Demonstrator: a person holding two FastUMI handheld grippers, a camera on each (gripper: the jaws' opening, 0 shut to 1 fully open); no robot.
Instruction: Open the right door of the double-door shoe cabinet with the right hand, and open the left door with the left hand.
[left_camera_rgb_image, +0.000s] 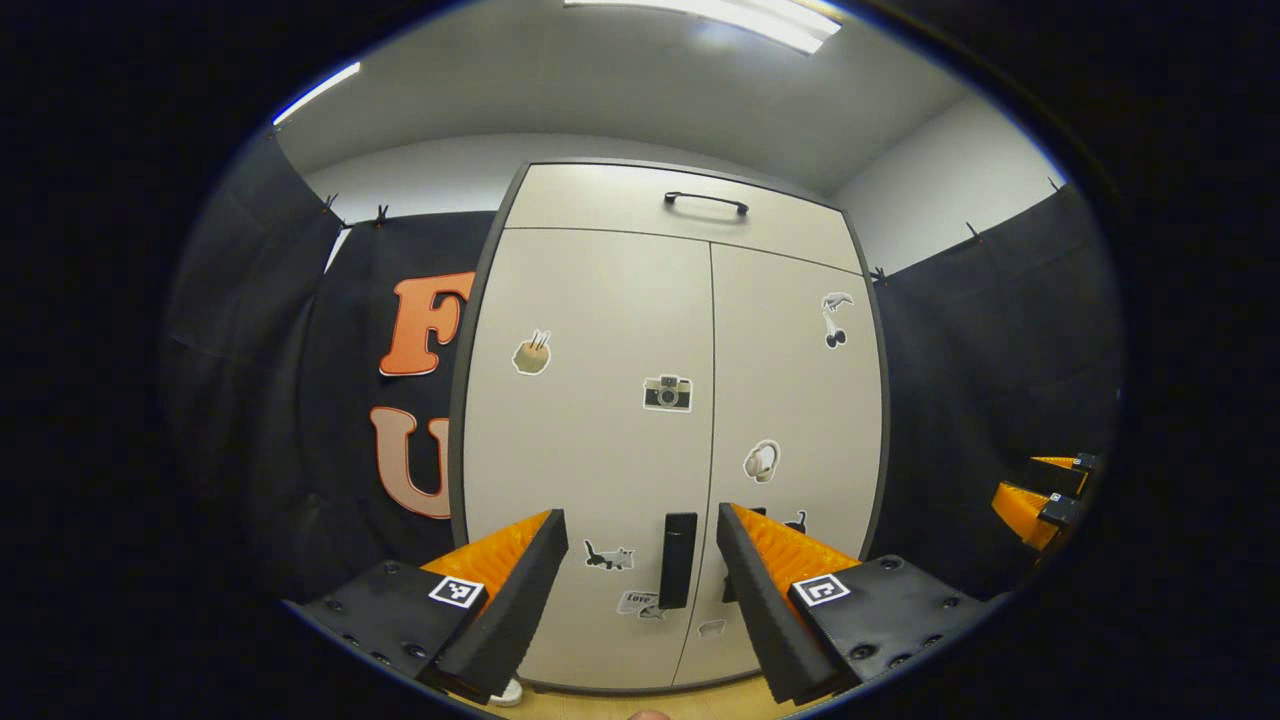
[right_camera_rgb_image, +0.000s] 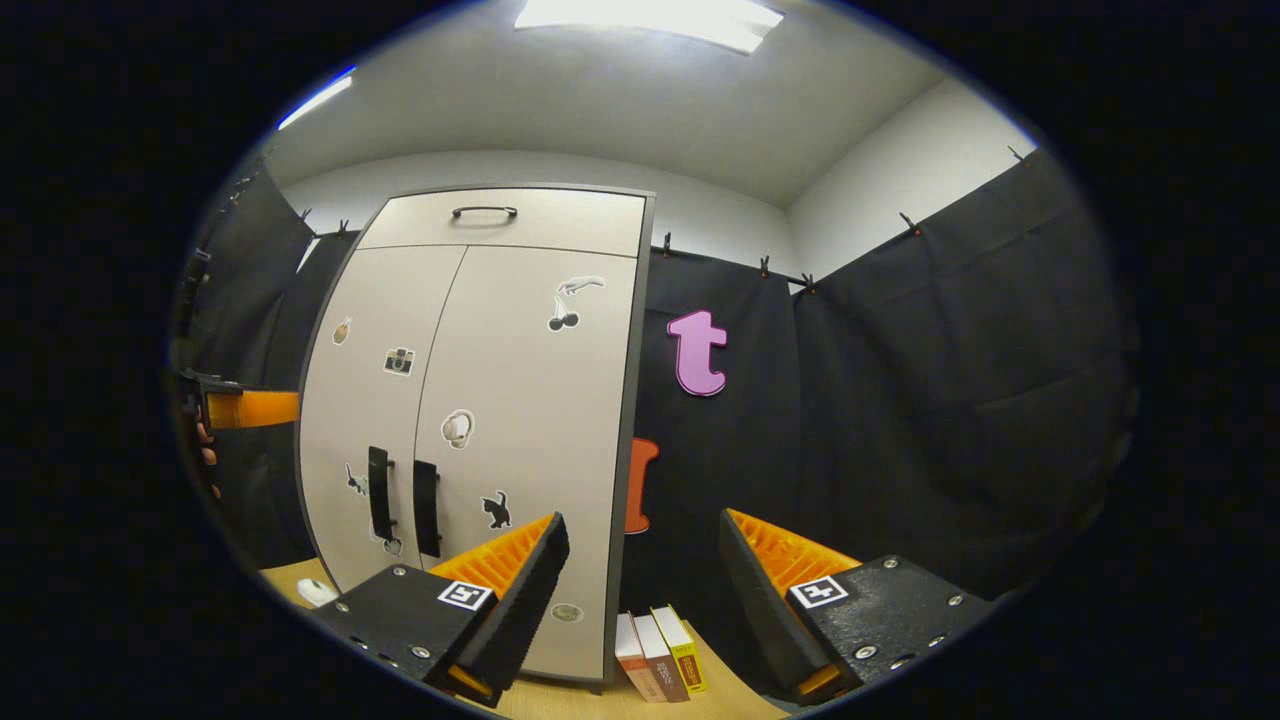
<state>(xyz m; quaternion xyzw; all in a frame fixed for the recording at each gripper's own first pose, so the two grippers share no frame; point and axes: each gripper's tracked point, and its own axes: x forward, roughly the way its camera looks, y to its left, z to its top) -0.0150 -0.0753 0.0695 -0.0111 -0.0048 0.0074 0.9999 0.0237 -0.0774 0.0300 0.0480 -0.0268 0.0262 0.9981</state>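
Hazard: right claw (right_camera_rgb_image: 640, 590), spread and empty, faces cloth beside the cabinet; may miss right door handle (right_camera_rgb_image: 427, 508).

Bright ceiling lights (left_camera_rgb_image: 760, 18) glare overhead; both views sharp, evenly lit, strongly bowed toward the edges
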